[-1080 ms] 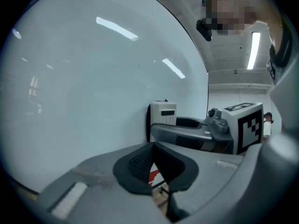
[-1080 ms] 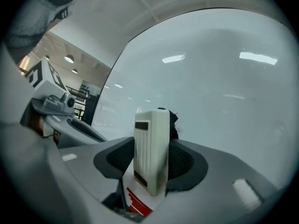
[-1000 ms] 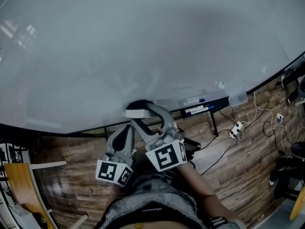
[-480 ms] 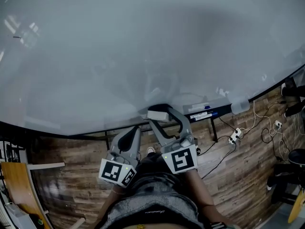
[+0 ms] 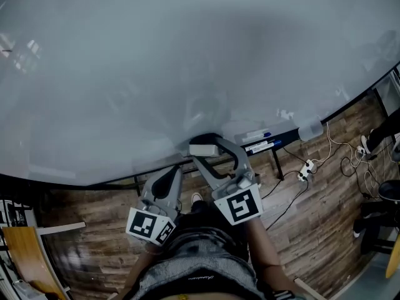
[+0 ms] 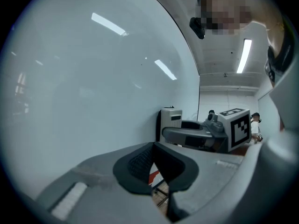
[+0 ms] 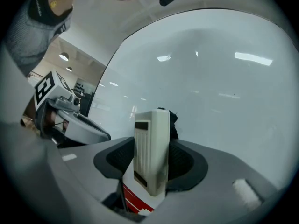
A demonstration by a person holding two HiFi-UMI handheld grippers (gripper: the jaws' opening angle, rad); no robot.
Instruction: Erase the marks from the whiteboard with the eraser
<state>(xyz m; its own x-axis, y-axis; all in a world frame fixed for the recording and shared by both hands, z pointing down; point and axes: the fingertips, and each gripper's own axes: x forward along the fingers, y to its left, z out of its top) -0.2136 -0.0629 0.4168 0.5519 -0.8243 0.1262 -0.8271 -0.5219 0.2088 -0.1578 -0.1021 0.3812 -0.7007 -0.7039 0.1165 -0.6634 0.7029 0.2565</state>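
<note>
Pinching the white eraser (image 7: 152, 148) between its jaws, the right gripper (image 5: 204, 150) holds it at the lower edge of the whiteboard (image 5: 187, 61), dark felt side toward the board. The left gripper (image 6: 156, 167), pressed together on nothing, sits just beside it, lower.

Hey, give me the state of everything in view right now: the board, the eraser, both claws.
Whiteboard: no marks visible.
Right claw: shut on the eraser.
Eraser: clamped upright, felt side facing the whiteboard.
Left claw: shut, empty.
Markers: lying on the ledge.
</note>
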